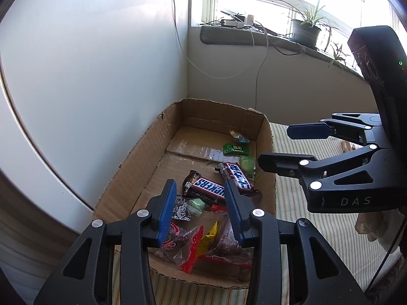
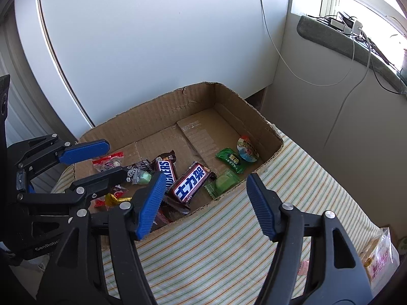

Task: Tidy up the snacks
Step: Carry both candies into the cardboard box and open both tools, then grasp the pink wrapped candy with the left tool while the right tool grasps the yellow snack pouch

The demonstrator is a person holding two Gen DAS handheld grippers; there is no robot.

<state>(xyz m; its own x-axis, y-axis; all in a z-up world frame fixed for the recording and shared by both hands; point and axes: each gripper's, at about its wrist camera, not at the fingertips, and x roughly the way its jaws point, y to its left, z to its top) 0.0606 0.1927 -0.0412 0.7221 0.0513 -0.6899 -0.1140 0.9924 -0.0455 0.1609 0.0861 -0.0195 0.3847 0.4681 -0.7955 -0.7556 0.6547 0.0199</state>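
Left hand-held gripper (image 1: 201,211): jaws spread, holding nothing, poised over the box's near end
Right hand-held gripper (image 2: 203,206): jaws spread wide, holding nothing, over the box's near wall; housing reads "DAS"
Cardboard box (image 2: 152,117): open-topped, on striped cloth (image 2: 229,241)
Snickers bar (image 1: 207,186): reads "SNICKERS", inside box
Second bar (image 2: 190,183): Chinese lettering, beside it
Green packets (image 2: 230,160): far end of the box
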